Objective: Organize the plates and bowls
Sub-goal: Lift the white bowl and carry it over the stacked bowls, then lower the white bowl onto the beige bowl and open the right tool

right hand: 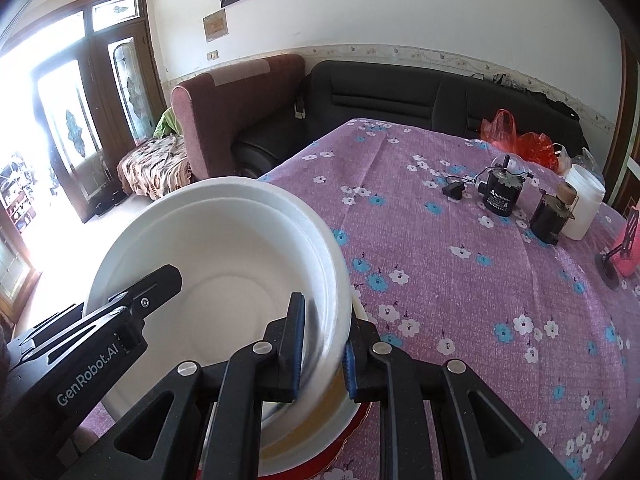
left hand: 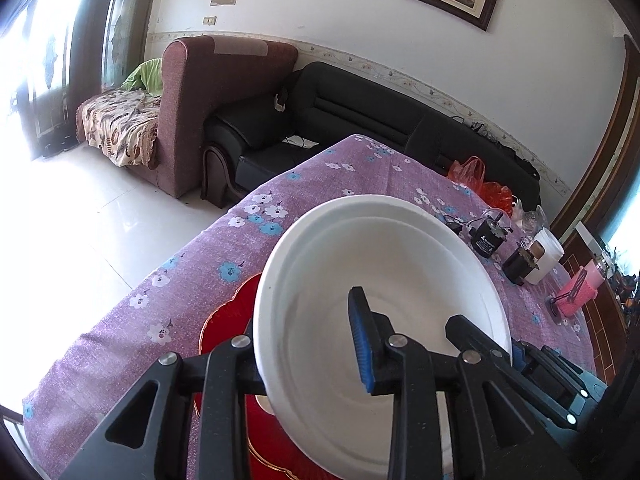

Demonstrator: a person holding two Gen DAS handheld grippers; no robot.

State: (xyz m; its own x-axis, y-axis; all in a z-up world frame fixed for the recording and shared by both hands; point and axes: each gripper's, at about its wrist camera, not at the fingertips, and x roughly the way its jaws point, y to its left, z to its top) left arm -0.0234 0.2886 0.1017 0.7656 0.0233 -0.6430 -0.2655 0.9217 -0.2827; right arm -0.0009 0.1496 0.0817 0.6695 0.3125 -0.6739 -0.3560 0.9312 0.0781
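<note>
Left wrist view: left gripper [left hand: 308, 344] clamps white foam bowl [left hand: 360, 280] rim, above red plate [left hand: 228, 320]. Right gripper [right hand: 322, 344] pinches opposite rim. Bowl looks light, thin, crushable, likely nested pair; hold rim gently.

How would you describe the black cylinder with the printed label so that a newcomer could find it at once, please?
Look at the table under the purple flowered cloth, toward its far right end near the red plastic bag. The labelled black cylinder stands upright there, left of a white jar. Unlike the plain dark cylinder beside it, it bears white printing.
</note>
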